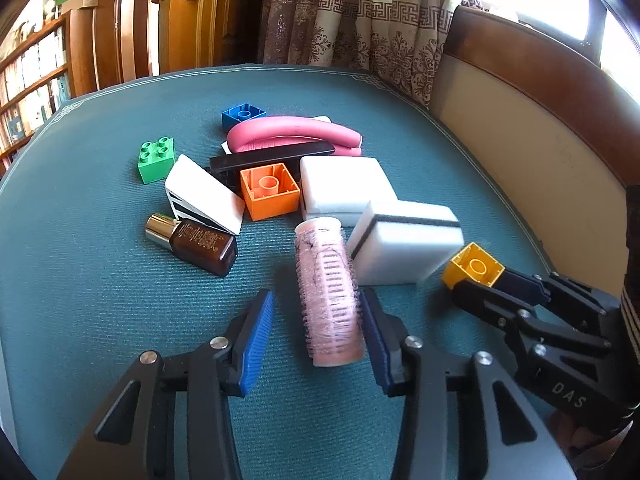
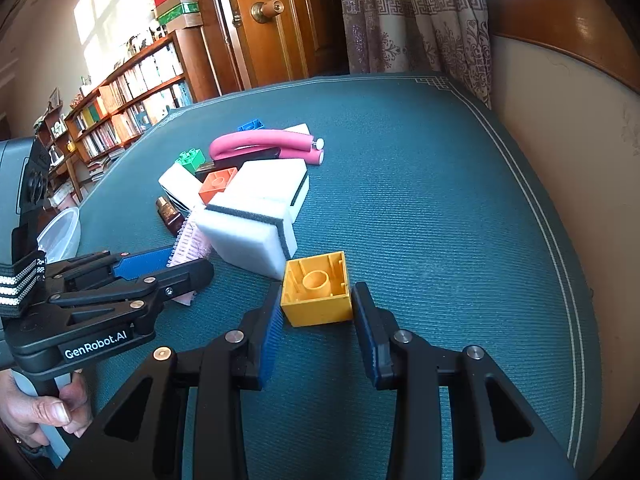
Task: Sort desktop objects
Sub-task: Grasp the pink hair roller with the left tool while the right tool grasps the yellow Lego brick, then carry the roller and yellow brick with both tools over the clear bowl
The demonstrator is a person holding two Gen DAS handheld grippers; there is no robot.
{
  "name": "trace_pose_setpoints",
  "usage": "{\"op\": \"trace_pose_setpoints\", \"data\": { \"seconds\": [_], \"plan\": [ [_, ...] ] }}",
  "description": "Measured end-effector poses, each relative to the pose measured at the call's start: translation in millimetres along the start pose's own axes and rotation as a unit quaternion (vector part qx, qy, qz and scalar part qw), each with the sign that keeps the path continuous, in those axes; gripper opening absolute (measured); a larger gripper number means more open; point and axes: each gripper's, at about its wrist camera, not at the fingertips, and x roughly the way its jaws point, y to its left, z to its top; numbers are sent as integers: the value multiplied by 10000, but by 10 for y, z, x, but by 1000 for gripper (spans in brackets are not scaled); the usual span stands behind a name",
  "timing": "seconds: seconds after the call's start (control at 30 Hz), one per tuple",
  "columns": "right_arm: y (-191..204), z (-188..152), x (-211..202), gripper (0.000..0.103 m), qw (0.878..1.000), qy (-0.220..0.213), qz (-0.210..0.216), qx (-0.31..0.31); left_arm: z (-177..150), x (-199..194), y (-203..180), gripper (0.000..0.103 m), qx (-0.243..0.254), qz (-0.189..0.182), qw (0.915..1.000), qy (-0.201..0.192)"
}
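A pink hair roller [image 1: 328, 292] lies on the teal table cover [image 1: 100, 280] between the fingers of my left gripper [image 1: 316, 296]. That gripper is open, and its right pad touches the roller's side. A yellow brick [image 2: 316, 292], hollow side up, sits on the cover with my right gripper [image 2: 318, 300] shut on it, a pad pressed against each side. The same yellow brick [image 1: 474, 266] and right gripper [image 1: 486, 280] appear at the right of the left wrist view. The left gripper [image 2: 176, 264] shows at the left of the right wrist view.
A pile behind holds two white sponges [image 1: 404, 240], an orange brick [image 1: 270, 192], a green brick [image 1: 157, 159], a blue brick [image 1: 243, 114], a brown bottle [image 1: 196, 244], a pink foam rod [image 1: 292, 130] and a black clip [image 1: 272, 156]. A clear tub [image 2: 60, 232] stands at the left edge. A padded backrest [image 2: 568, 128] borders the right.
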Motion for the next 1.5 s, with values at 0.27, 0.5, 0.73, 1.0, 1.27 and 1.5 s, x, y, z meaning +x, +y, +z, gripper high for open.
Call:
{"op": "trace_pose_setpoints", "data": {
  "seconds": [0.27,0.5,0.73,1.0,1.27,1.5],
  "plan": [
    [-10,2,-19,37,10000,-45,-24,15,23,53,-79,35,185,15,9998,3],
    [-19,14,-62,37,9999,-134,29,80,-32,-113,-61,32,269,156,9993,-200],
    [84,38,-127,37,9993,-248,241,129,-70,-335,172,32,73,533,9977,-403],
    [355,123,-254,37,9979,-488,417,19,-134,-628,424,32,-36,1018,9923,-705],
    [726,253,-262,37,9955,-639,677,-165,-213,-929,730,32,-291,1179,9885,-896],
    [1199,347,-202,37,9911,-664,1053,-481,-351,-1255,1136,32,-642,1463,9814,-1068]
  ]
}}
